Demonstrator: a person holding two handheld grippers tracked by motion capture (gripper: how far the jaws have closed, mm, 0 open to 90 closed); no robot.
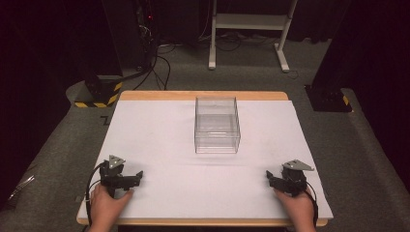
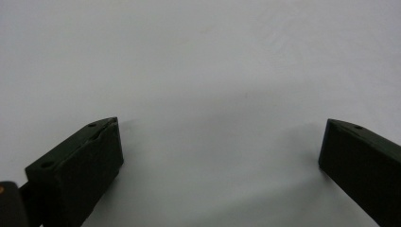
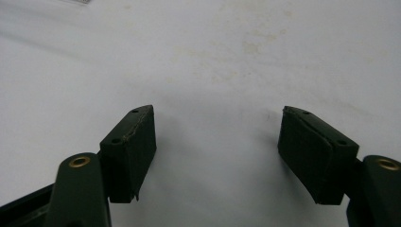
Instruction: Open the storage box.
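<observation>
Left gripper (image 1: 138, 176): lies at the near left of the table, held by the person's left hand (image 1: 105, 205), with its tips turned toward the table's middle.
Left jaws: wide apart in the left gripper view (image 2: 220, 142), with bare white sheet between them and nothing held.
Right gripper (image 1: 269, 176): lies at the near right of the table, held by the right hand (image 1: 300, 210), with its tips turned toward the middle as well.
Right jaws: spread wide in the right gripper view (image 3: 216, 142), with bare sheet between the pads and nothing gripped.
Box (image 1: 217, 124): a clear, open-topped plastic box that stands upright on the white sheet, at the middle of the table and toward its far side. It looks empty.
Box and grippers: the box is well apart from both grippers and sits between them, farther from the person.
Table (image 1: 203, 95): a wooden top whose edge shows at the far and near sides; a white sheet (image 1: 159, 140) covers most of it.
Sheet: faint yellowish stains (image 3: 250, 45) show ahead of the right jaws.
Plates: a grey three-cornered plate sits on top of each gripper, the left (image 1: 116, 162) and the right (image 1: 297, 166).
Cables: a dark cable loops from each gripper near the wrist.
Floor: grey carpet (image 1: 241, 77) lies around the table, with a white frame (image 1: 249, 21) beyond it, dark cables left of that, and a base with yellow-black stripes (image 1: 99, 94) at the far left corner.
</observation>
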